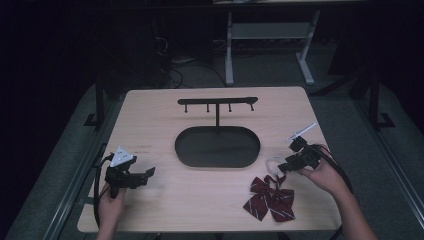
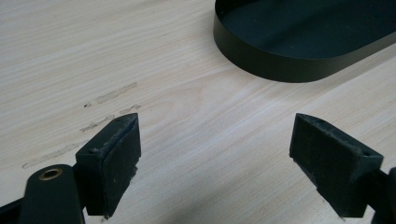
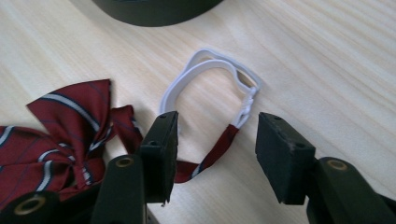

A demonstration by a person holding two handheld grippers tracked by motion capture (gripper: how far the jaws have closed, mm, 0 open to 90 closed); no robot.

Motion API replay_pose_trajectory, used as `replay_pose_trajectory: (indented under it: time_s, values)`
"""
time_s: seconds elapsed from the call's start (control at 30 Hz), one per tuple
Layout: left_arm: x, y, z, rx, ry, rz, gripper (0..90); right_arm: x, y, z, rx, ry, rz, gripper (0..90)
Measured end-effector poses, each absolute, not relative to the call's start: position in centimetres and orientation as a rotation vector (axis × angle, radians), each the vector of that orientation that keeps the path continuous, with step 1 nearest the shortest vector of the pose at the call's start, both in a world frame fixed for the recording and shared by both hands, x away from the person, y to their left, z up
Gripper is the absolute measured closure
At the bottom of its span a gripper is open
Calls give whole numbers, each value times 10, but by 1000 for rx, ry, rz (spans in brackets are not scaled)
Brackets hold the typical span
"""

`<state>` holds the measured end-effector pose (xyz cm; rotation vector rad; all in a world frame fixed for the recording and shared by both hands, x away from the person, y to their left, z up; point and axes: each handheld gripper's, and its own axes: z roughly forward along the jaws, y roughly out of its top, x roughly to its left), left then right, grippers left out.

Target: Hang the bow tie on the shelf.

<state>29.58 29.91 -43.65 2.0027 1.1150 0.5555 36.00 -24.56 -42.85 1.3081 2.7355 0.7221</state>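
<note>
High view, table: a pale wooden table [image 1: 200,195] carries a black oval tray [image 1: 190,155] from which a T-shaped hook stand [image 1: 218,102] rises near the far edge.
High view, bow tie: a dark red striped bow tie [image 1: 269,199] lies on the wood near the front right, its white strap loop [image 1: 272,162] reaching toward the right gripper [image 1: 286,168].
High view, right hand: the right hand [image 1: 325,175] holds that gripper low over the strap loop, just beside the bow.
High view, left hand: the left hand [image 1: 111,202] holds the left gripper [image 1: 150,172] over bare wood at the front left, well apart from the bow tie.
Left gripper view: the left gripper [image 2: 215,154] has its jaws wide apart with nothing between them, only tabletop below; the tray's wall [image 2: 261,60] curves across the upper right.
Right gripper view: the right gripper [image 3: 215,140] has its jaws parted to a middling gap, straddling the red end of the strap [image 3: 219,147] where it joins the white loop [image 3: 210,70]; the pads do not press on it.
Right gripper view, bow: the bow tie [image 3: 60,135] lies at the left, beside the left-hand jaw.
</note>
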Motion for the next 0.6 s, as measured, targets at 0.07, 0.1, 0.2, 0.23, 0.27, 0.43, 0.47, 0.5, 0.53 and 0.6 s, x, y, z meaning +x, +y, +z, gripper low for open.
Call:
replay_pose_trajectory:
  time_s: [0.07,0.1,0.2,0.23,0.27,0.43,0.47,0.5,0.53,0.6]
  values:
    - [296,299,-436,2001,1116,555,163,361,-246,-429,1318,2733,715,498]
    - [296,299,-436,2002,1116,555,163,362,-246,-430,1326,2735,711,506]
    - [296,299,-437,2002,1116,554,163,365,-246,-433,1338,2738,702,529]
    - [296,299,-437,2003,1116,553,163,367,-246,-435,1339,2736,689,537]
    - [296,299,-436,2003,1115,554,163,367,-246,-435,1339,2736,689,537]
    - [296,299,-437,2005,1113,555,163,369,-243,-438,1339,2746,651,583]
    - [296,299,-437,2005,1113,555,163,369,-243,-438,1339,2746,651,583]
    - [296,299,-436,2005,1112,554,163,369,-242,-438,1335,2751,644,594]
    - [296,299,-436,2004,1113,554,163,370,-241,-438,1340,2748,631,600]
    - [296,299,-437,2005,1113,554,163,371,-241,-440,1336,2748,613,612]
